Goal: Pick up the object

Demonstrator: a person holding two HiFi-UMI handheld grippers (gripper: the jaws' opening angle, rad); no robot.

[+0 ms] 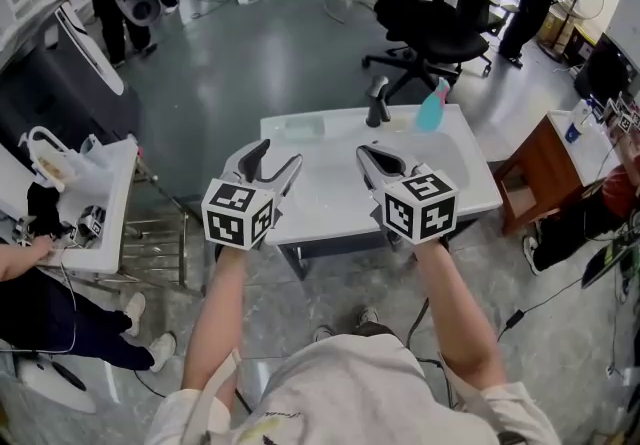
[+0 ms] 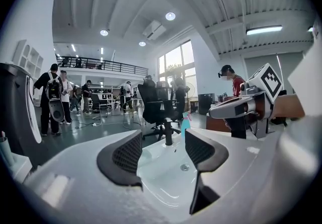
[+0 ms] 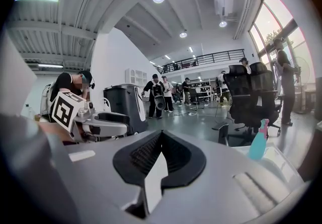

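Observation:
A teal spray bottle stands at the far right of the white sink unit, beside a dark faucet. It also shows small in the left gripper view, bottle, and at the right of the right gripper view, bottle. My left gripper hovers over the sink's near left with its jaws apart and nothing between them; through the left gripper I see the basin and drain. My right gripper hangs over the near middle, jaws closed together and empty, as the right gripper view confirms.
A pale flat item lies at the sink's far left. A black office chair stands behind the sink, a wooden desk to the right, a white side table with bags to the left. People stand about the grey floor.

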